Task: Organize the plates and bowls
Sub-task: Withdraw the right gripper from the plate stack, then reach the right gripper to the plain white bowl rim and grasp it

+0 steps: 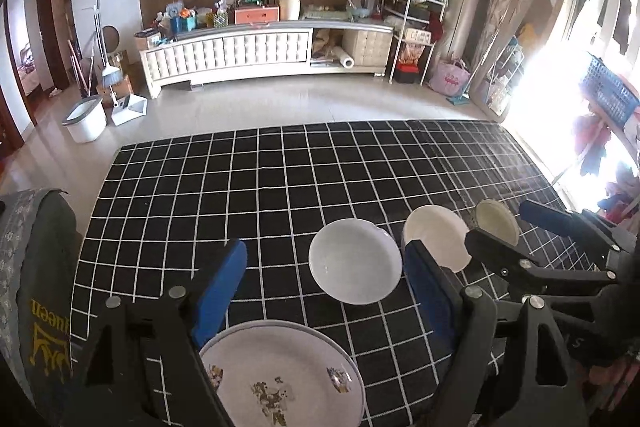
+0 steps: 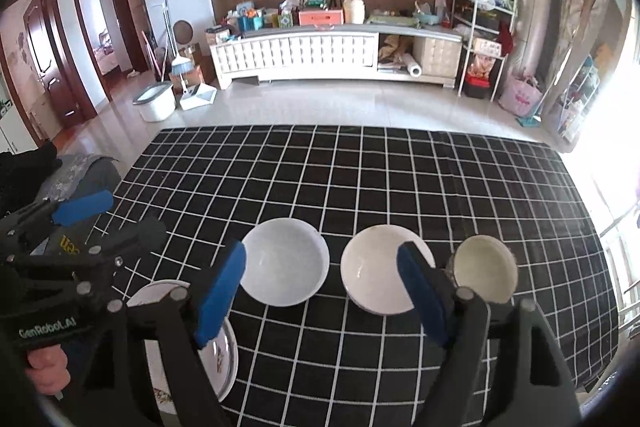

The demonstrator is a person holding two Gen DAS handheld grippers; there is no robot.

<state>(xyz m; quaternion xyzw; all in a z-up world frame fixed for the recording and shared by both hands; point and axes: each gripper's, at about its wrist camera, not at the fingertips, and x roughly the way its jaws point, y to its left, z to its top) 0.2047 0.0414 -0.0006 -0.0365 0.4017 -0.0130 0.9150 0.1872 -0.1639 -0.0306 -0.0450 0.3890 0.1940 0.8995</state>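
Note:
Three bowls stand in a row on the black checked tablecloth (image 2: 360,171): a white bowl (image 2: 285,261) on the left, a cream bowl (image 2: 376,269) in the middle, and a small greenish bowl (image 2: 486,269) on the right. A decorated plate (image 1: 280,375) lies near the front left edge. My left gripper (image 1: 326,291) is open and empty, above the plate and just short of the white bowl (image 1: 355,261). My right gripper (image 2: 322,291) is open and empty, hovering before the white and cream bowls. In the left wrist view the right gripper (image 1: 516,227) partly hides the cream bowl (image 1: 436,235) and small bowl (image 1: 496,221).
A dark cloth with yellow lettering (image 1: 36,287) hangs at the table's left edge. Beyond the table's far edge are a tiled floor, a white cabinet (image 1: 264,51) with clutter, and a white bucket (image 1: 85,118).

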